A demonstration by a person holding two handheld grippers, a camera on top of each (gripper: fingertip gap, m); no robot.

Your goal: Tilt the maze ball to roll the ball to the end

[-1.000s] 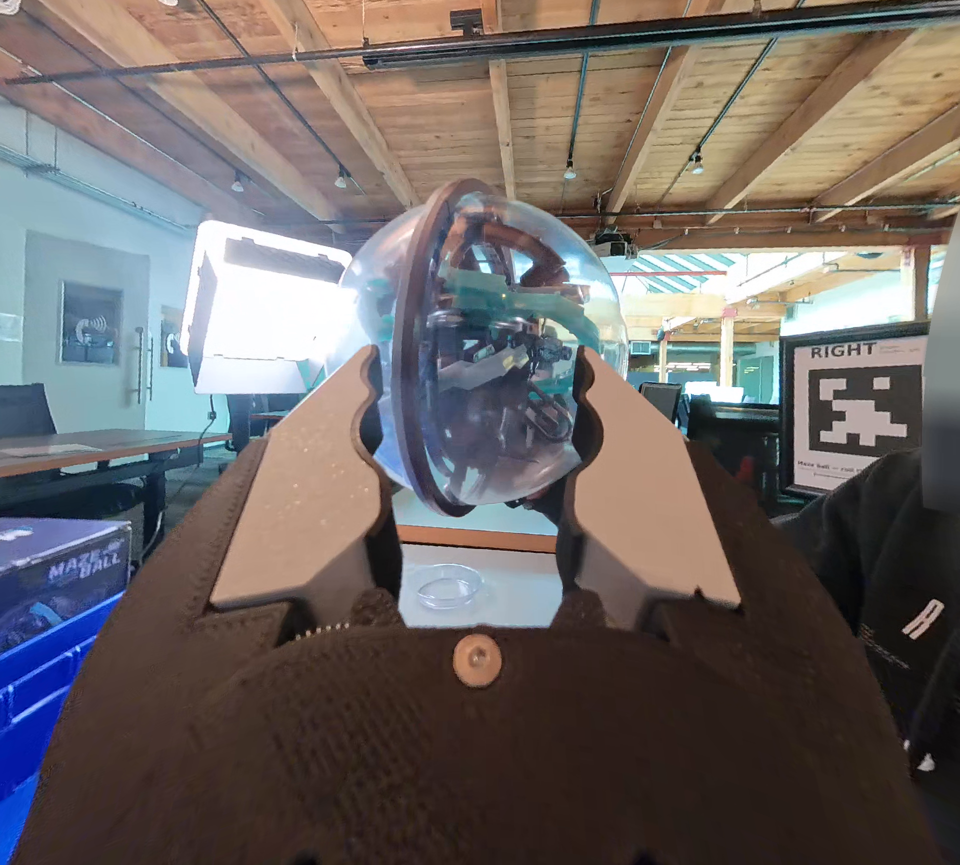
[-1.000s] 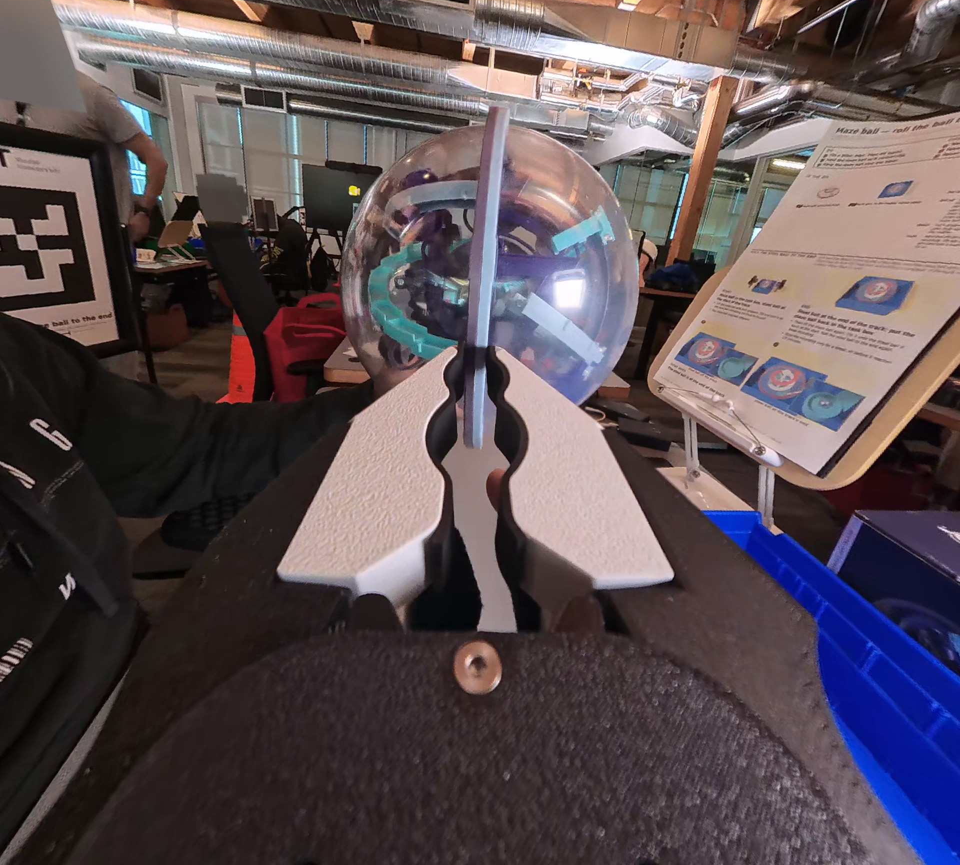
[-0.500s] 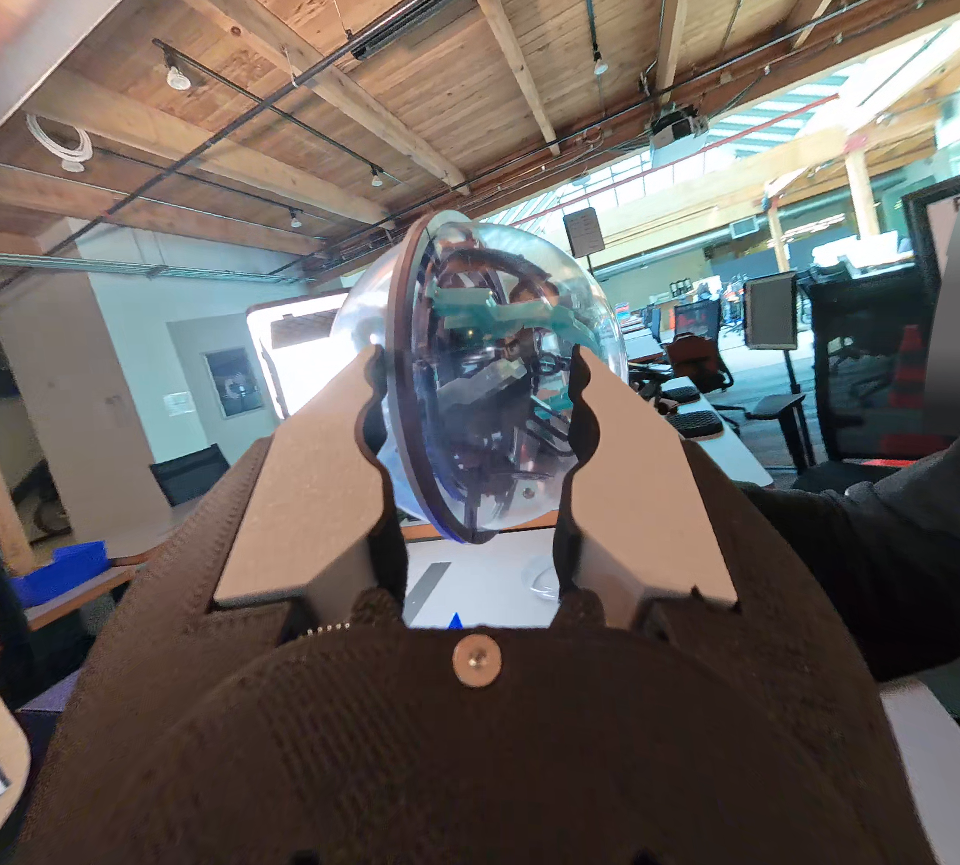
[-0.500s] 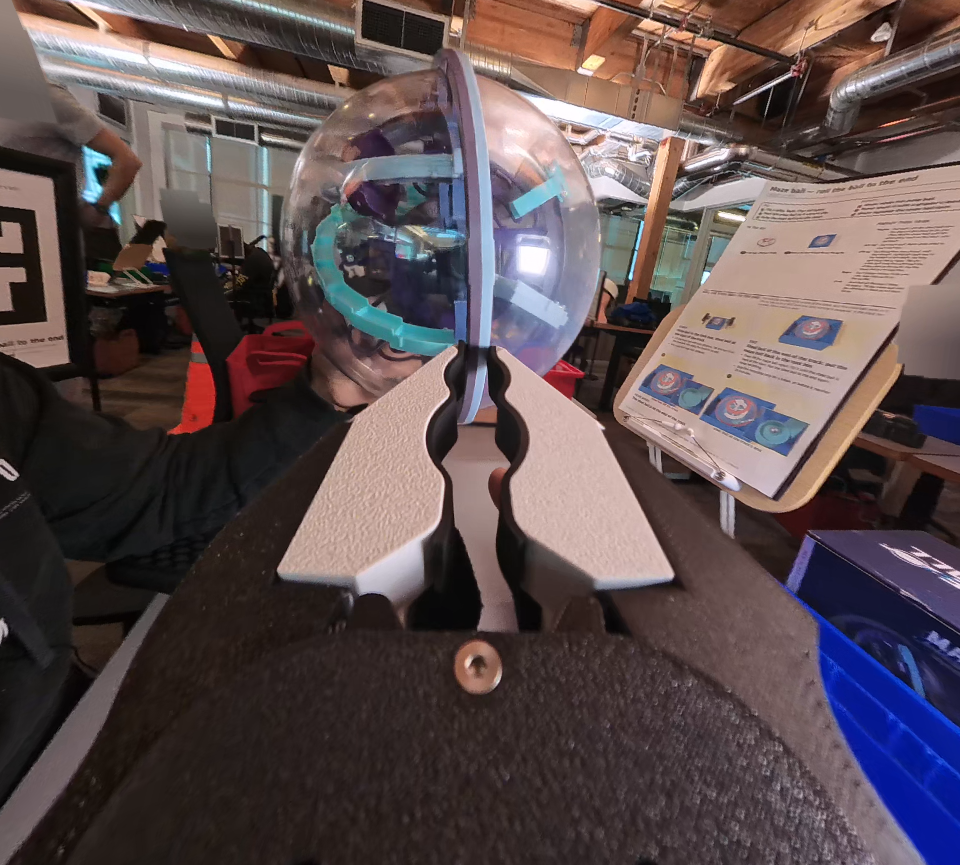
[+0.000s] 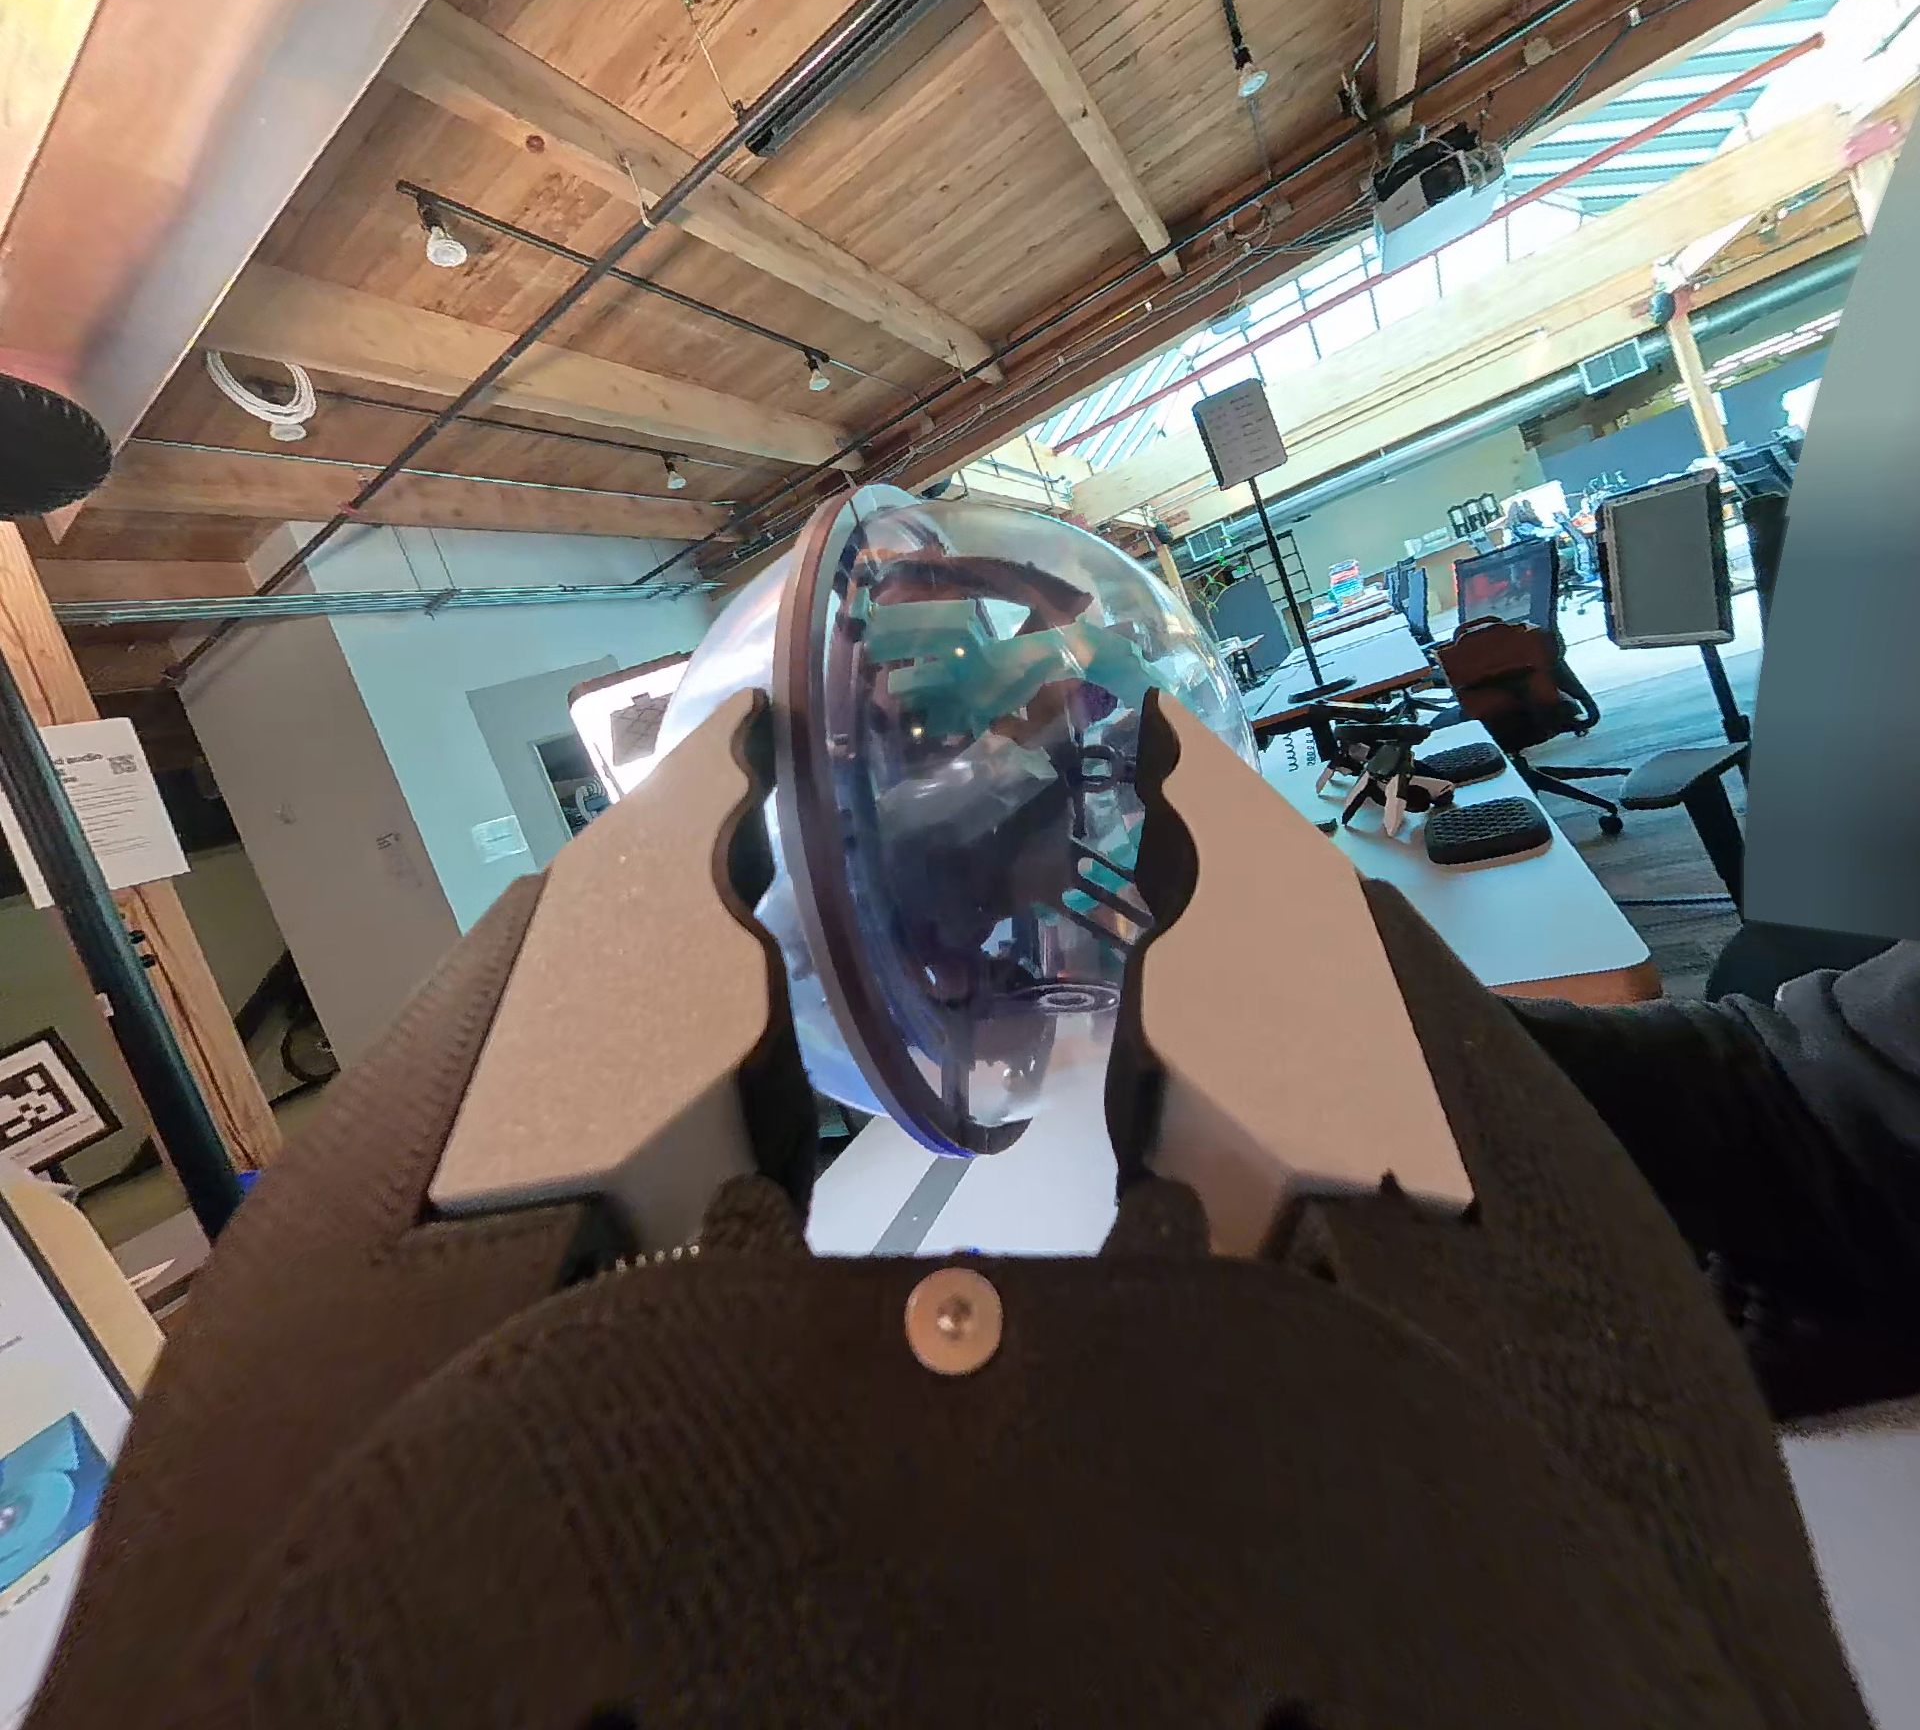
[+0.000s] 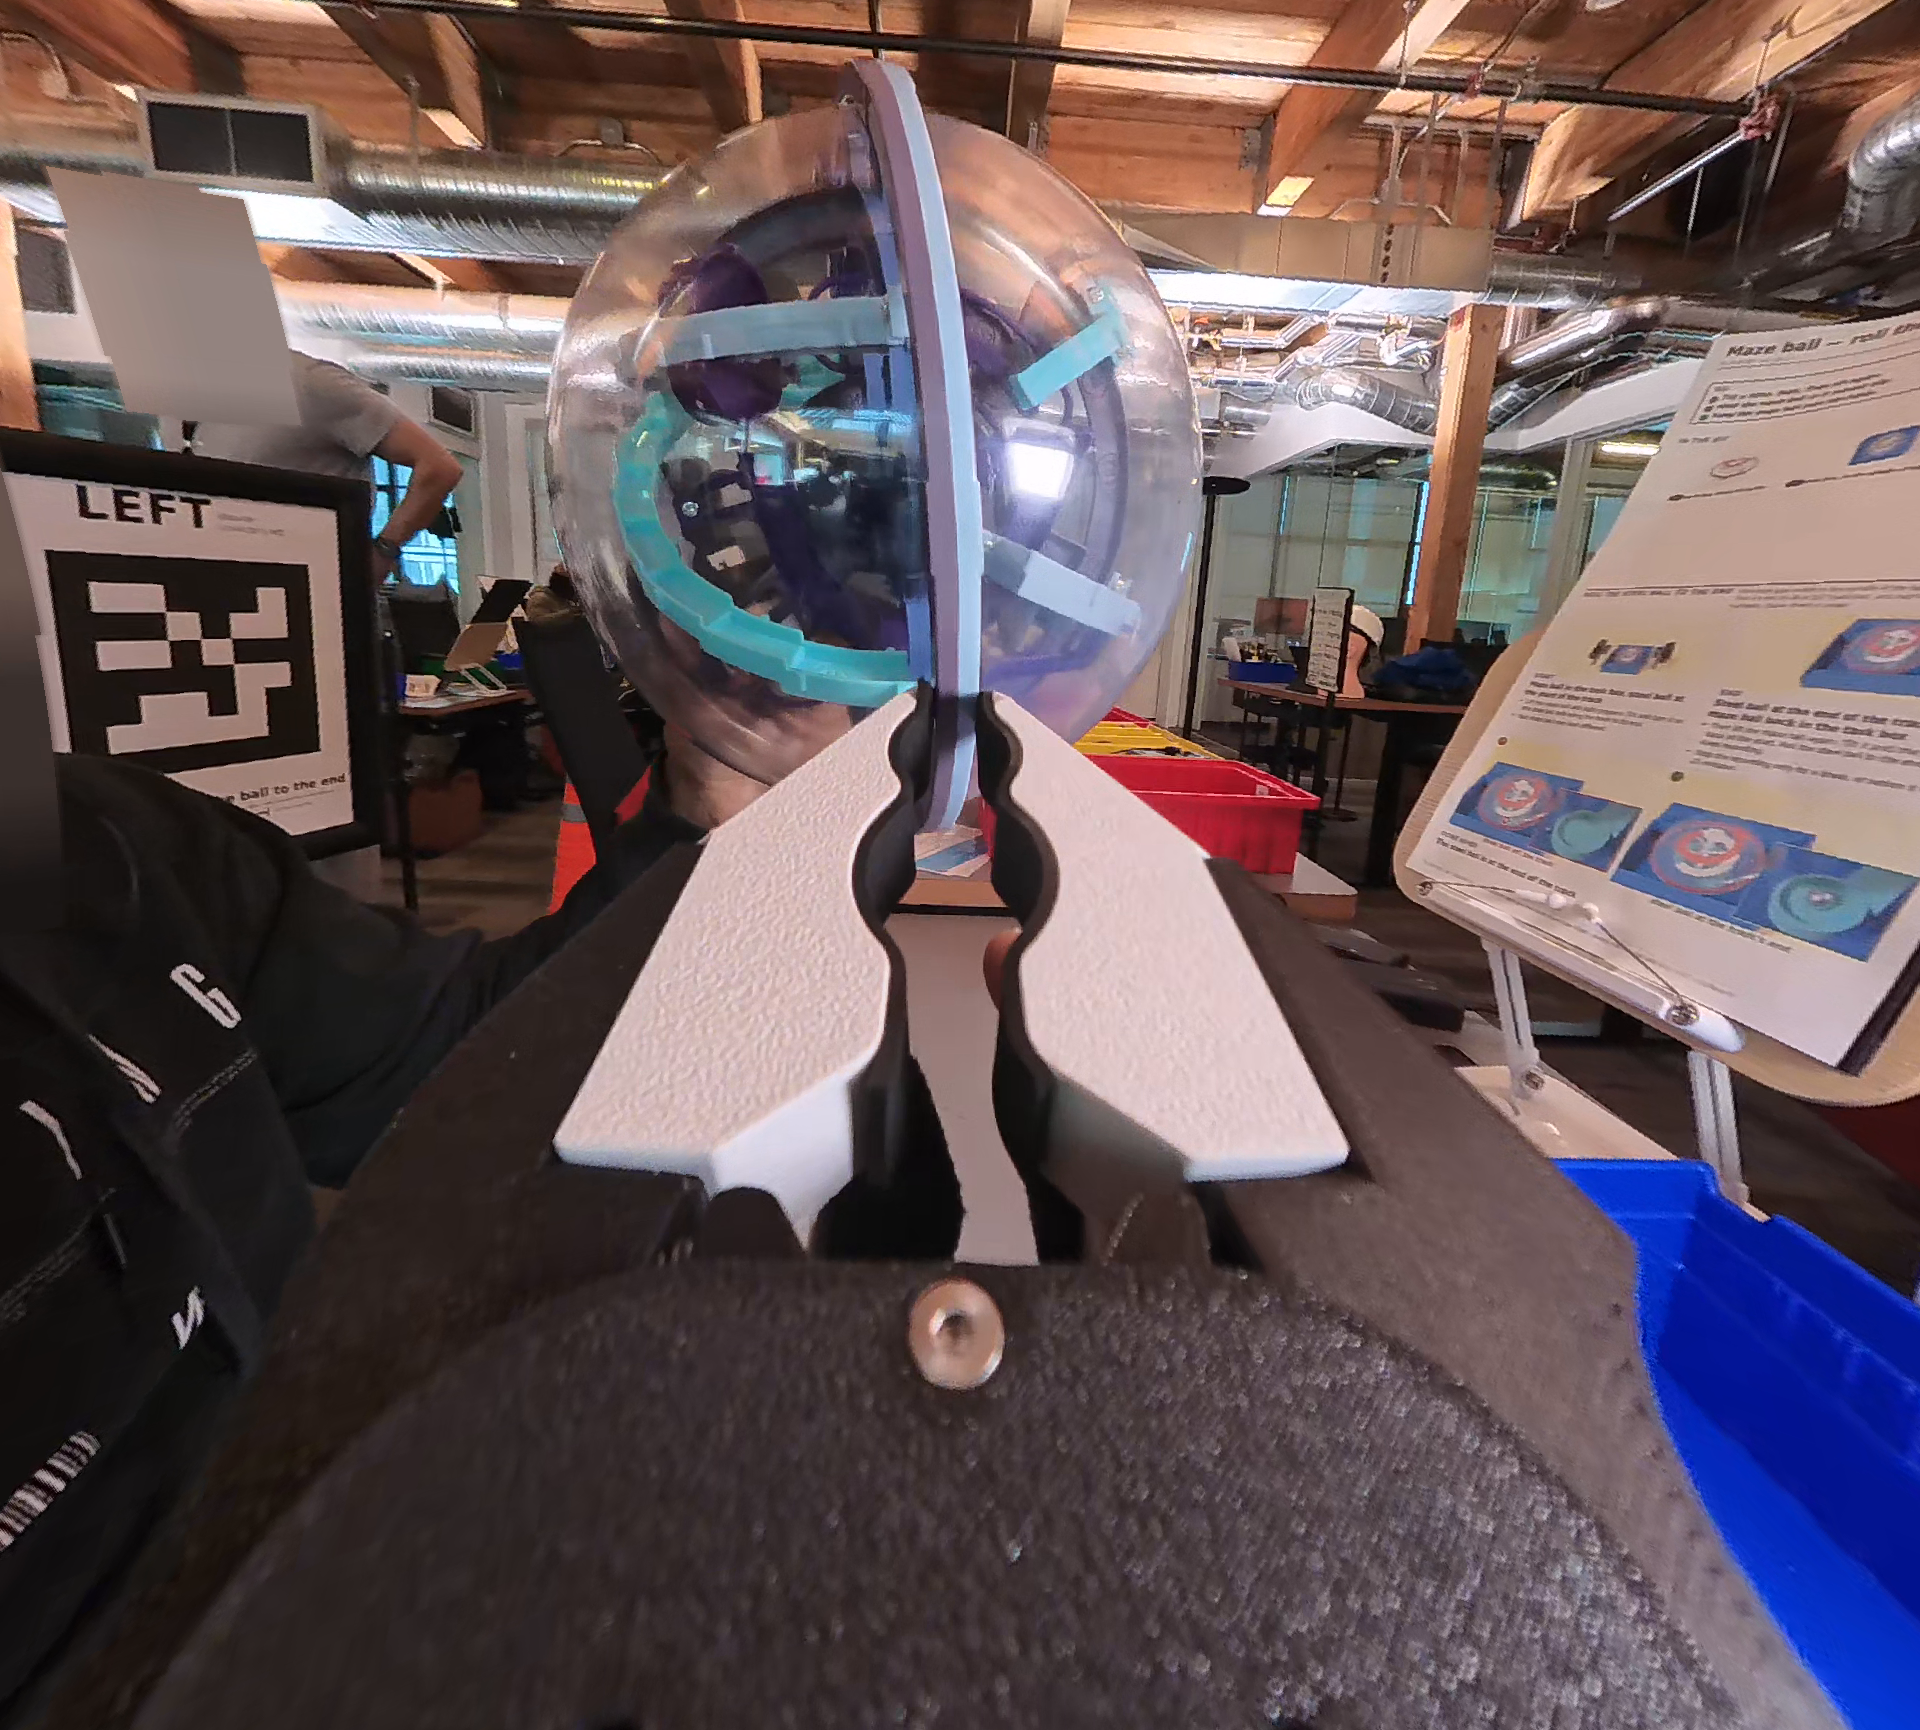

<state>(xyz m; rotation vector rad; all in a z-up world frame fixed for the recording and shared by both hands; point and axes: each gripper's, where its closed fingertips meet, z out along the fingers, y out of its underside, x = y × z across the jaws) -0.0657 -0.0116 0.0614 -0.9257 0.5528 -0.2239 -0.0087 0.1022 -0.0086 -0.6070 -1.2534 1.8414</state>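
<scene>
With the maze ball (image 6: 873, 475) held up between both tools, we clamp its rim in the right gripper (image 6: 948, 730); our left gripper (image 5: 956, 745) squeezes its clear shell.

Two close upward-facing wrist views, sharing maze ball (image 5: 997, 807)

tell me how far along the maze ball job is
Done: the maze ball is lifted, the right tongs pinching its rim, the left tongs across the dome. In hand: tilting. Left: a small ball sits low inside; whether that is the end, I cannot tell.
</scene>
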